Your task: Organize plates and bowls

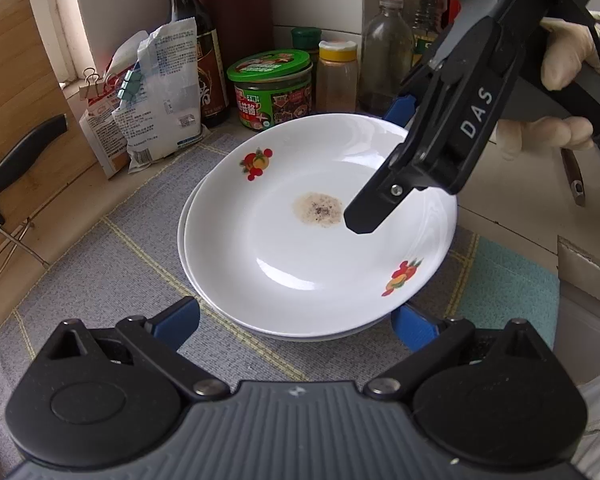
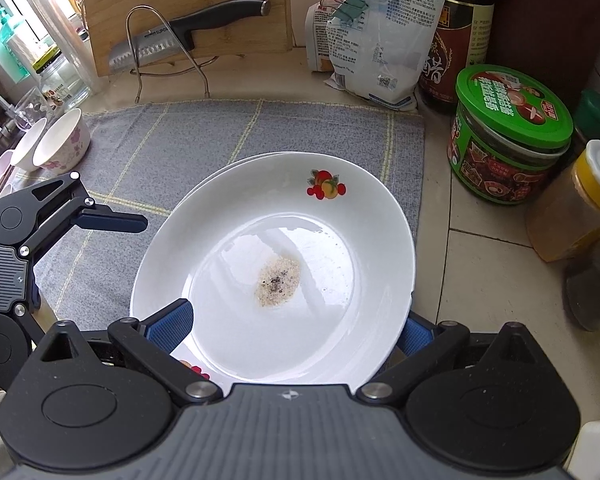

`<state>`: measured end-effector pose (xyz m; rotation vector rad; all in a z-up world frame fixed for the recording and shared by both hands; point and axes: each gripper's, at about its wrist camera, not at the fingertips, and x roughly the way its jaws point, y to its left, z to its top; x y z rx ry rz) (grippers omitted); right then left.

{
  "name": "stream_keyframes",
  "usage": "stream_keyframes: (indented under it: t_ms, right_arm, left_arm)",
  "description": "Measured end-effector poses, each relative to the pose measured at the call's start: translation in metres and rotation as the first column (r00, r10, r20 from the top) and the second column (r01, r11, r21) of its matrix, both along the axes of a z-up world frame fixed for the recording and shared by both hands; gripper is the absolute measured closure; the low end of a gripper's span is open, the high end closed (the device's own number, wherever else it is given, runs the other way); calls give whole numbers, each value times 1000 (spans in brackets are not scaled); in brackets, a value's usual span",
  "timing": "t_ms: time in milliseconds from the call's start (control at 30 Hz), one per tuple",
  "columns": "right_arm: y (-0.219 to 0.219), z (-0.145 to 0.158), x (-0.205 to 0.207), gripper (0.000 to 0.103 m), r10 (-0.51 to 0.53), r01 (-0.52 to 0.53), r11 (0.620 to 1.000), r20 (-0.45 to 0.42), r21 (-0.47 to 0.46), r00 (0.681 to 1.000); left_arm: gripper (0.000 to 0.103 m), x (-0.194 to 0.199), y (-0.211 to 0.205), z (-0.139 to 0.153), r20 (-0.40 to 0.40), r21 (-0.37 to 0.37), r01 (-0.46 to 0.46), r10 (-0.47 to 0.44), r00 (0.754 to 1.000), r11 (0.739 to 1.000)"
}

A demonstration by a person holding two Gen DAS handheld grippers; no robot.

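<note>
Right hand-held gripper unclenched astride the top plate rim; left hand-held gripper likewise released. Clamp squarely, lift level, keeping crumbs centred above the lower plate.

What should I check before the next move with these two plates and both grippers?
1. Left gripper open, near rim between its fingers: ok.
2. Right gripper open, no grip on the top plate yet: ok.
3. Top plate centred on the lower plate: not ok, it sits shifted to one side.
4. Top plate clean: not ok, a speckled residue lies in its middle.
5. Top plate lying flat: cannot tell.
6. Bowls clear of the plates, at the mat edge: ok.
</note>
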<state>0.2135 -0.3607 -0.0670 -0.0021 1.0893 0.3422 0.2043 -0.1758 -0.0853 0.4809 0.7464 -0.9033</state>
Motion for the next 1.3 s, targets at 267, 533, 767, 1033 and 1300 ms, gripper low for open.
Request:
stream_keyframes:
  t_ms: [267, 533, 767, 1033, 1300]
  right_arm:
    - [7, 0, -3, 0, -8, 8, 999, -2, -50, 1000]
    - [12, 2, -10, 0, -3, 4, 995, 10, -100, 1000]
    - [14, 3, -15, 0, -1, 4, 988, 22, -155, 1000]
    - [34, 30, -34, 0, 106, -67, 978, 193, -197, 975]
    - [65, 46, -49, 0, 220, -164, 969, 348, -184, 911]
  left_arm:
    - [2, -3, 3, 1, 13, -12, -15, 15, 1000, 1000]
    - [2, -11, 7, 4, 25, -31, -32, 33, 999, 999]
    - [1, -17, 18, 17, 40, -108, -81, 85, 996, 991]
    - [1, -28, 34, 28, 79, -168, -189, 204, 976, 968]
    - [1, -48, 71, 36, 61, -223, -392, 414, 908, 893]
